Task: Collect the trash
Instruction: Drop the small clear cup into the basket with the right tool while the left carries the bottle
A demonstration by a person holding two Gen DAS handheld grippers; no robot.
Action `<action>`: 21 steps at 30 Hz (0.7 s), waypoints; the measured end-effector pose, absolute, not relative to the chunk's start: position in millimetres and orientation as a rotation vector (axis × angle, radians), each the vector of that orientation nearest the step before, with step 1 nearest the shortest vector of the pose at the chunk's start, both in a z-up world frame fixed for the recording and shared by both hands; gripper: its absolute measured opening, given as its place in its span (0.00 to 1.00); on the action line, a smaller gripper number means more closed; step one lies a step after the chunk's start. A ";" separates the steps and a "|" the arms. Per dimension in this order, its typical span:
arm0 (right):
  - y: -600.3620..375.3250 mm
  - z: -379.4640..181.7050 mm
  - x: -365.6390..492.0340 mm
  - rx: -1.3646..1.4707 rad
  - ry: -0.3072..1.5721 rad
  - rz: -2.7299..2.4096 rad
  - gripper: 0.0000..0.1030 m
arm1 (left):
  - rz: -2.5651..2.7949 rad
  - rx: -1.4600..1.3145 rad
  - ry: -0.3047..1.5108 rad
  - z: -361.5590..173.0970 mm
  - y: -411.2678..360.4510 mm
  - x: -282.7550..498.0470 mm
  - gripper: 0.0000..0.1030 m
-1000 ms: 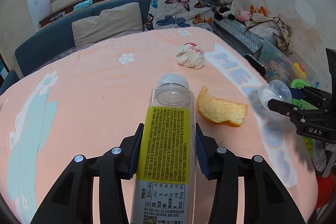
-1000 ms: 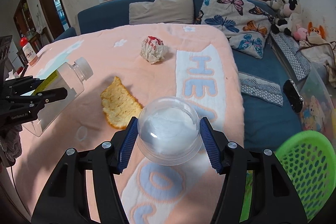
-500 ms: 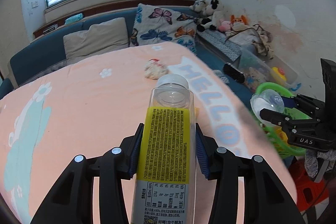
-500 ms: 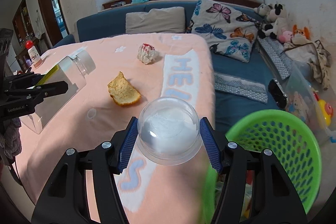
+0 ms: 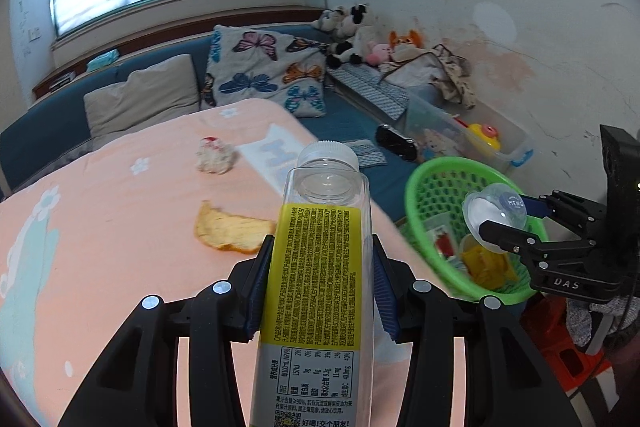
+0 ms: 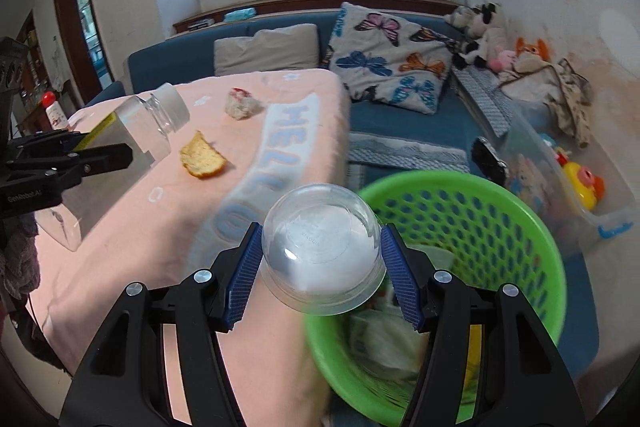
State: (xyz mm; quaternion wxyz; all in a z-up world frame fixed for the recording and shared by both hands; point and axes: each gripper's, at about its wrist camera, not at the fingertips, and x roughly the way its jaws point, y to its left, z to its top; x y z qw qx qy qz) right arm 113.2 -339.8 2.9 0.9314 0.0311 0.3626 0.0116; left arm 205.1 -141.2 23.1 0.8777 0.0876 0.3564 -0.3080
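My left gripper is shut on a clear plastic bottle with a yellow label, held above the pink blanket. It also shows in the right wrist view. My right gripper is shut on a clear plastic cup, held over the near rim of the green basket. The cup hangs over the basket in the left wrist view too. An orange peel and a crumpled paper wad lie on the blanket.
The basket holds several pieces of trash and stands off the right edge of the pink blanket. Behind are a blue sofa, a butterfly cushion, plush toys and a clear toy bin.
Both grippers have swung right toward the green basket. The cup has gone from over the blanket to over the basket's rim. Both grips are unchanged.
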 end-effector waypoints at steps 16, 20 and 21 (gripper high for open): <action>-412.6 -17.6 77.9 0.119 0.774 -0.105 0.60 | -0.763 0.245 0.739 25.6 -228.8 183.6 0.43; -423.7 -21.4 72.4 0.145 0.778 -0.122 0.65 | -0.786 0.254 0.750 22.1 -250.6 181.2 0.43; -426.3 -21.6 70.6 0.150 0.777 -0.126 0.65 | -0.790 0.256 0.752 21.1 -255.4 180.5 0.43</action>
